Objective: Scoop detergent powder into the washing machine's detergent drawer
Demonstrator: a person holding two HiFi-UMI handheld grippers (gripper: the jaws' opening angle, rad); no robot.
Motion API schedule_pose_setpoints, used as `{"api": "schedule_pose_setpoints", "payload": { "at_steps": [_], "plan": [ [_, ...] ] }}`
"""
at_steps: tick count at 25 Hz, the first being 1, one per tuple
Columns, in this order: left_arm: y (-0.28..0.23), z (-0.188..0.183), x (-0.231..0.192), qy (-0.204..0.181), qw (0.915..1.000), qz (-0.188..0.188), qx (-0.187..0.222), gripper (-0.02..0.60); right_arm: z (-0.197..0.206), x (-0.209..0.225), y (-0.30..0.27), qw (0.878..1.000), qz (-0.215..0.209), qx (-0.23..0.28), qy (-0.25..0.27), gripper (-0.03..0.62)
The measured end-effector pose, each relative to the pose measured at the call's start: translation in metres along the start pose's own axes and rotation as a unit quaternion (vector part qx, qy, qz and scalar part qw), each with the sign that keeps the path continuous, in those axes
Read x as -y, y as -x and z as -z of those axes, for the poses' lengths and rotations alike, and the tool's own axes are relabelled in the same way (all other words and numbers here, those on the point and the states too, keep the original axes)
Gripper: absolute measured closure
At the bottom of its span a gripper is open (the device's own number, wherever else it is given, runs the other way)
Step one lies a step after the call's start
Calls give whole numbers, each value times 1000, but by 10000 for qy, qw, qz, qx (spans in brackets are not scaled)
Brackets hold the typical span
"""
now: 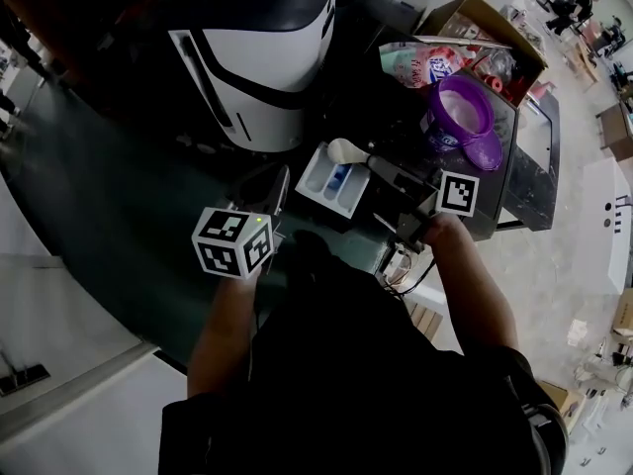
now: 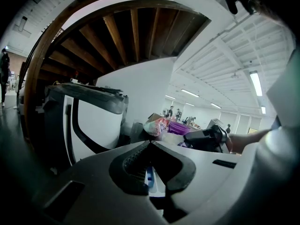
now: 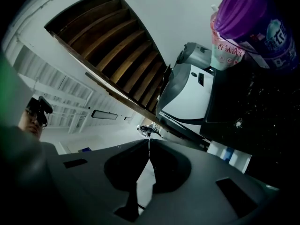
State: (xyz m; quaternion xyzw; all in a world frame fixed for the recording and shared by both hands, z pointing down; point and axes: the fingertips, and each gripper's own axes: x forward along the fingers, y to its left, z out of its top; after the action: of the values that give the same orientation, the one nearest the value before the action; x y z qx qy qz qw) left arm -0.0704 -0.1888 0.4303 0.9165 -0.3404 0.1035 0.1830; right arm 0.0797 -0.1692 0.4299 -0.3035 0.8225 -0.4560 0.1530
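Observation:
The white and black washing machine [image 1: 262, 57] stands at the top of the head view. Its detergent drawer [image 1: 334, 181] is pulled out, showing white and blue compartments. My right gripper [image 1: 376, 158] is shut on the handle of a white scoop [image 1: 346, 150], whose bowl hangs over the drawer's far end. In the right gripper view the jaws [image 3: 149, 142] meet at the tips and the scoop is not clear. The open purple detergent tub [image 1: 458, 115] stands to the right. My left gripper [image 1: 284, 176] is shut beside the drawer's left edge, with nothing in it [image 2: 150, 143].
The tub stands on a black cabinet [image 1: 519, 181] with its purple lid [image 1: 485, 152] leaning beside it. A pink bag [image 1: 420, 64] and an open cardboard box [image 1: 485, 23] lie behind. A dark mat [image 1: 89, 216] covers the floor at left.

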Motion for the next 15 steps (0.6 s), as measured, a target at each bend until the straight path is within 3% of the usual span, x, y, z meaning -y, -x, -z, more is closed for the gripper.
{"api": "schedule_pose_setpoints", "payload": {
  "at_steps": [15],
  "plan": [
    [-21,33,-29,367,9986,-298,-244,574,36,50,-24,9984,121,-540,-76,574]
  ]
}}
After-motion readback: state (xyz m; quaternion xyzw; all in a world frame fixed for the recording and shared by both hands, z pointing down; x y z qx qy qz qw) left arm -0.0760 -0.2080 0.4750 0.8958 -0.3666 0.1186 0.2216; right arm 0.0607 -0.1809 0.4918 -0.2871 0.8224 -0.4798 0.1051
